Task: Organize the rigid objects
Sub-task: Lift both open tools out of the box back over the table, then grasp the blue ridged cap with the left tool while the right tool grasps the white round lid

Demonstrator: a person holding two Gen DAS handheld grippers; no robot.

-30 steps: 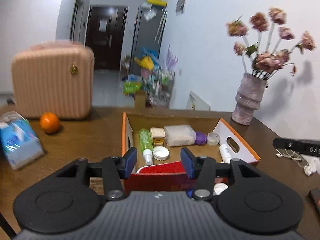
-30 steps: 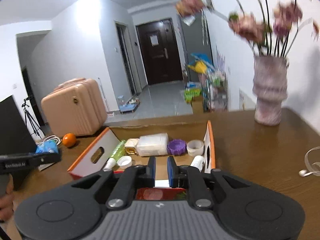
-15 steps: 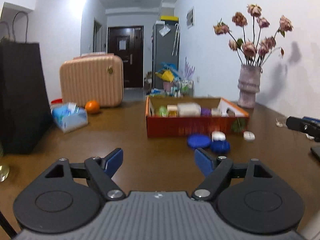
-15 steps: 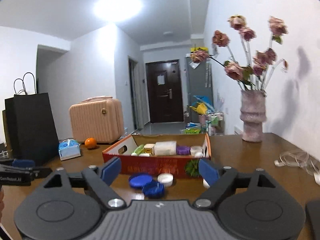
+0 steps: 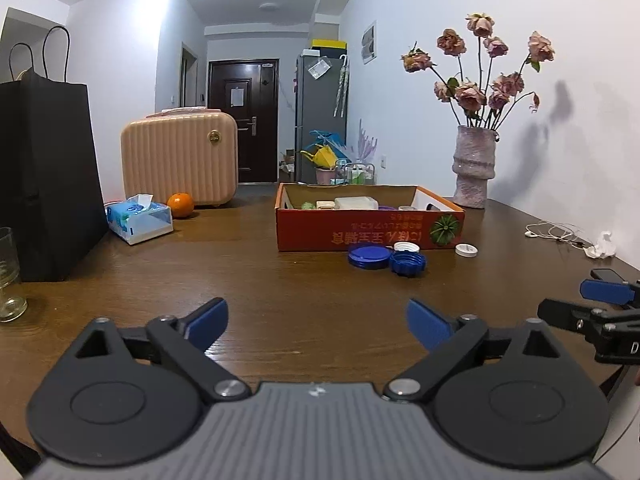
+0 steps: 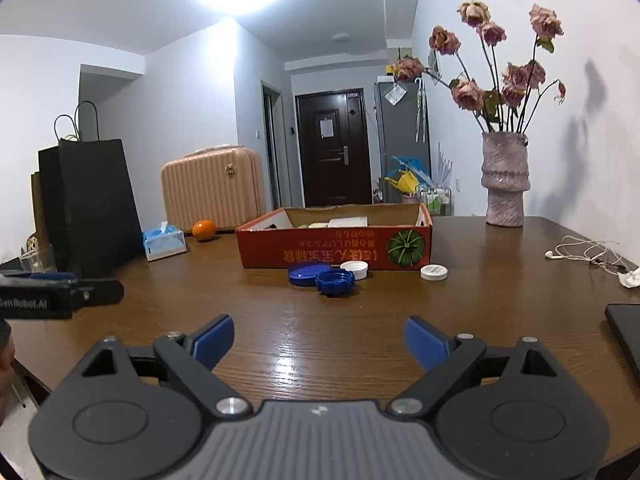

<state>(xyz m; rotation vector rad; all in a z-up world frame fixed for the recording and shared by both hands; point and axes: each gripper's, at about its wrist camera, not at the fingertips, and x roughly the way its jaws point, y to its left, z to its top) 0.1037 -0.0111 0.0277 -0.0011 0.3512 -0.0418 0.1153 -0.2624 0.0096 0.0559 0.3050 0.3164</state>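
An orange cardboard box (image 5: 370,232) (image 6: 334,246) stands mid-table and holds several small containers. In front of it lie a flat blue lid (image 5: 369,257) (image 6: 308,273), a ridged blue cap (image 5: 408,263) (image 6: 335,282), a white cap (image 5: 406,246) (image 6: 354,269) and a second white lid (image 5: 466,250) (image 6: 434,271). My left gripper (image 5: 317,322) is open and empty, well back from the box. My right gripper (image 6: 319,338) is open and empty, also well back. The right gripper shows at the right edge of the left wrist view (image 5: 600,300).
A pink vase of dried roses (image 5: 474,168) (image 6: 504,180) stands back right. White earphones (image 5: 556,234) (image 6: 584,254) lie right. A black paper bag (image 5: 44,184), a glass (image 5: 8,276), a tissue pack (image 5: 138,218), an orange (image 5: 180,205) and a pink case (image 5: 178,160) stand left. A dark flat object (image 6: 626,332) lies at the right edge.
Both grippers have pulled back from above the box to low over the near table. The right gripper went from shut to open; the left opened wider.
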